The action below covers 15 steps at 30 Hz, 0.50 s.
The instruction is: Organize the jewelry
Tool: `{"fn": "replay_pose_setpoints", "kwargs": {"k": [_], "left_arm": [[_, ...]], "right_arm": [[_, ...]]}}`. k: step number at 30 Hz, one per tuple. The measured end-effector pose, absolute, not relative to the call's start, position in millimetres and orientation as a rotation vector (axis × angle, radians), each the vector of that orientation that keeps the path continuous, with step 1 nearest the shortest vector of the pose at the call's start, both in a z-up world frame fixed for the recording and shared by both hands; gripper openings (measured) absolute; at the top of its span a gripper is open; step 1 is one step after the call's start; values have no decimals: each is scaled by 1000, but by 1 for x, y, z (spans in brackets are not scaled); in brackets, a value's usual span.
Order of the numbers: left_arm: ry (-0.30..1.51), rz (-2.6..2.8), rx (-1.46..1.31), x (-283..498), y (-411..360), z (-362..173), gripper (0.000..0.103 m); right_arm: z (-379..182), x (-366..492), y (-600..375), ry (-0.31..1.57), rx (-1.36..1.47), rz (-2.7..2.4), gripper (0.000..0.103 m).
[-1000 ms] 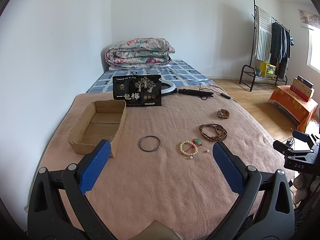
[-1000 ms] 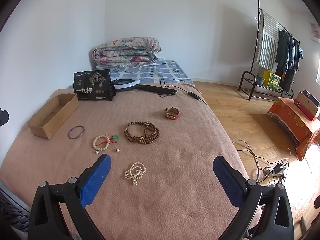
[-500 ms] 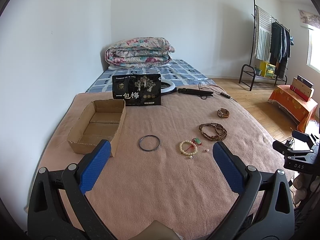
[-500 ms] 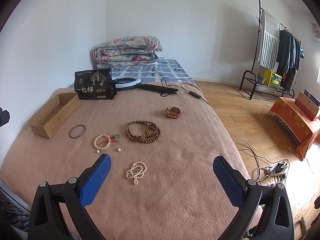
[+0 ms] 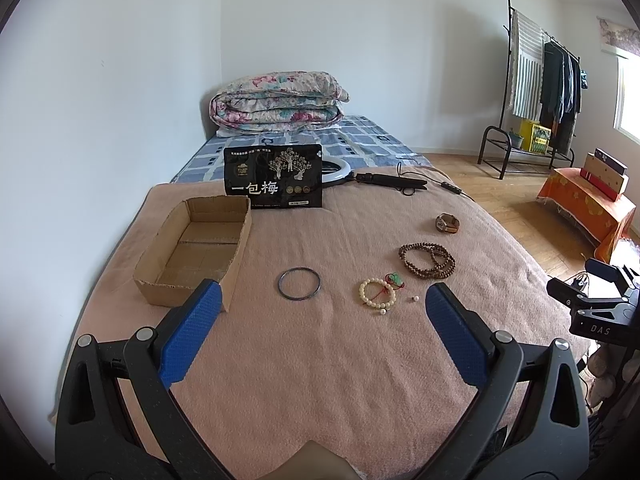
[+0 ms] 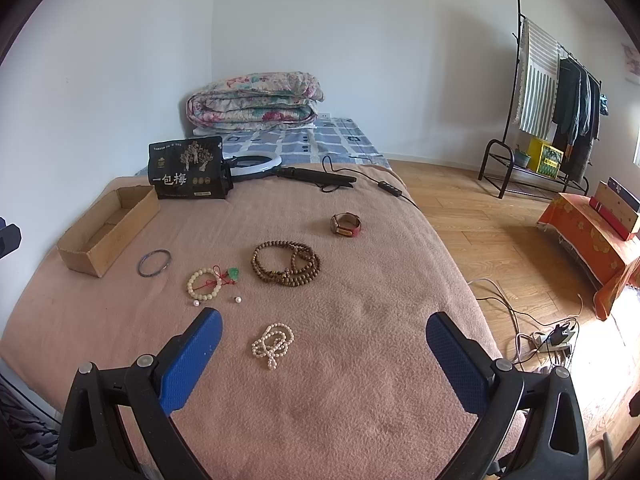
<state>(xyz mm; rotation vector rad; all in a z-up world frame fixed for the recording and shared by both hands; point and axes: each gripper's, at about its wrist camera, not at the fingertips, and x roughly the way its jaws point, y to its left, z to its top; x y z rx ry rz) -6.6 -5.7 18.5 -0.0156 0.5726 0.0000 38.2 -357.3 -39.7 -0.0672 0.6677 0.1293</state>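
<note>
Jewelry lies on a pink blanket (image 5: 320,380). A dark bangle (image 5: 299,283) (image 6: 154,263), a cream bead bracelet (image 5: 377,294) (image 6: 205,283) with red cord, a brown bead necklace (image 5: 427,260) (image 6: 285,263) and a watch (image 5: 447,223) (image 6: 346,224) are spread out. A white pearl strand (image 6: 273,343) lies nearest my right gripper (image 6: 323,326). An empty cardboard box (image 5: 194,248) (image 6: 106,229) sits left. My left gripper (image 5: 320,300) is open and empty, hovering short of the bangle. My right gripper is open and empty too.
A black snack bag (image 5: 273,182) stands behind the box. A ring light (image 5: 338,168) with cable lies beyond, then a folded quilt (image 5: 278,102). Two loose pearls (image 6: 238,299) lie by the cream bracelet. The bed edge drops to wood floor (image 6: 500,248) on the right.
Both views have shifted only slightly; the right gripper has edged a little forward. Nothing was picked up or moved.
</note>
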Motion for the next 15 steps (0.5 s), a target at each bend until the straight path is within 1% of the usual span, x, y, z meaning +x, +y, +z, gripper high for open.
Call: {"fn": "replay_pose_setpoints", "kwargs": {"k": [5,15], "left_arm": [[598,2,-13,-4,-8,16,103],[709,-34,17,23,7,-25,103]], "right_arm": [[-41,39,-358,670,-67,125,103],[-56,53,-374,732,-42,73,103]]}}
